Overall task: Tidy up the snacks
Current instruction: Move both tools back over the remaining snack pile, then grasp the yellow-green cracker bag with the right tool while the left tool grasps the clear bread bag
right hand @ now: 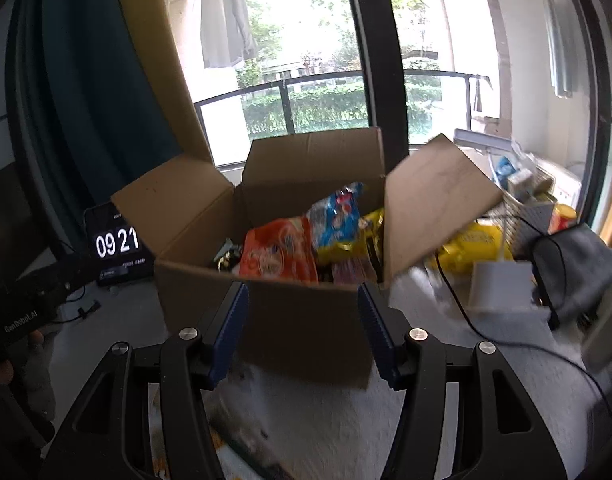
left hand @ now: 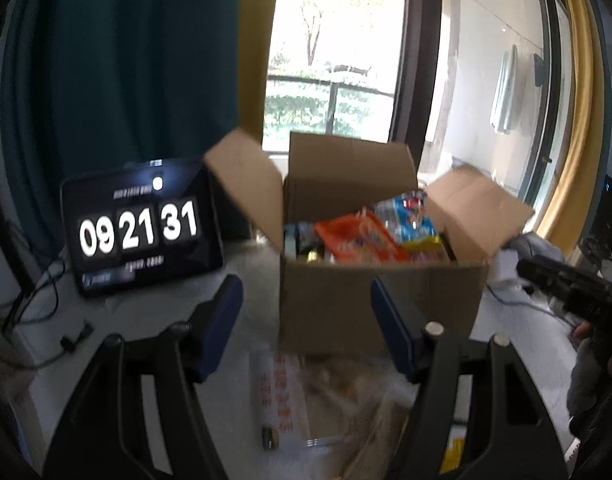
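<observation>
An open cardboard box (left hand: 338,312) stands on the white table with its flaps up. Inside lie an orange snack bag (left hand: 358,240), a blue-and-white bag (left hand: 410,216) and a yellow pack (left hand: 424,246). My left gripper (left hand: 306,286) is open just in front of the box, holding nothing. Under it on the table lies a clear bag with orange print (left hand: 326,400). My right gripper (right hand: 303,292) is also open and empty before the box front (right hand: 302,320), facing the orange bag (right hand: 278,256) and blue bag (right hand: 338,212). Each gripper shows at the edge of the other's view.
A tablet showing a clock (left hand: 142,228) stands left of the box, with cables (left hand: 46,292) beside it. To the right are a white basket (right hand: 522,216) of snacks, a yellow bag (right hand: 470,248), a grey pouch (right hand: 574,268) and a black cable. A large window is behind.
</observation>
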A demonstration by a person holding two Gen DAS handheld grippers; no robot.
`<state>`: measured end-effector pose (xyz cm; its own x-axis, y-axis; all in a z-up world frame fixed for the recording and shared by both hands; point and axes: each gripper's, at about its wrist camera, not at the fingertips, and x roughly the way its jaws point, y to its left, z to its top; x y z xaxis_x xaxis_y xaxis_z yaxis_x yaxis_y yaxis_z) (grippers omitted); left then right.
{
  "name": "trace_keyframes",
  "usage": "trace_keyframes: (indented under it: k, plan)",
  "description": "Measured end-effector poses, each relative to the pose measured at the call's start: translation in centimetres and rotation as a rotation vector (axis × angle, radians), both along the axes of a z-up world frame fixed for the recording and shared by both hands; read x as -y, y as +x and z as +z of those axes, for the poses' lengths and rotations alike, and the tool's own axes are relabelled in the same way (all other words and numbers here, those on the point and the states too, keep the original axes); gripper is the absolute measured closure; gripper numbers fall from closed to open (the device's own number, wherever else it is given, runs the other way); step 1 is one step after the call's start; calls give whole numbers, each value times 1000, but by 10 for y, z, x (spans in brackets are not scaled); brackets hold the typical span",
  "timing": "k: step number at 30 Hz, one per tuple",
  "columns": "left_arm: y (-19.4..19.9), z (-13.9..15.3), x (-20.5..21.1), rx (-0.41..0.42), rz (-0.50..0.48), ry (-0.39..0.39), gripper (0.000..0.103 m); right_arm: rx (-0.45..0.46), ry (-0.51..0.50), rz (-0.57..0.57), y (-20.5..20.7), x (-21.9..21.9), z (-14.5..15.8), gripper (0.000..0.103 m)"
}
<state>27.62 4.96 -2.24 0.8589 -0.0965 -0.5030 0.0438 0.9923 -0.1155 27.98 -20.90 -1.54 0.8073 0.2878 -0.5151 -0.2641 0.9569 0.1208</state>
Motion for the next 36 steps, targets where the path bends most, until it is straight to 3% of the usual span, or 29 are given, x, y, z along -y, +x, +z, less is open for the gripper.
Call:
trace_keyframes:
  k: [10,21,30,36]
  plan:
    - [-47,-54,1,-119,1,0,35,-60,23,-38,-46,13,-21,43]
    - [-74,-112,20,-253,-19,15,35,-216,21,-9,-80,3,-83,43]
    - [-77,-143,28,-353,-9,38,35,-340,77,57,-89,-1,-116,43]
    - [-82,-141,36,-338,-38,55,35,-404,133,90,-90,-5,-128,43]
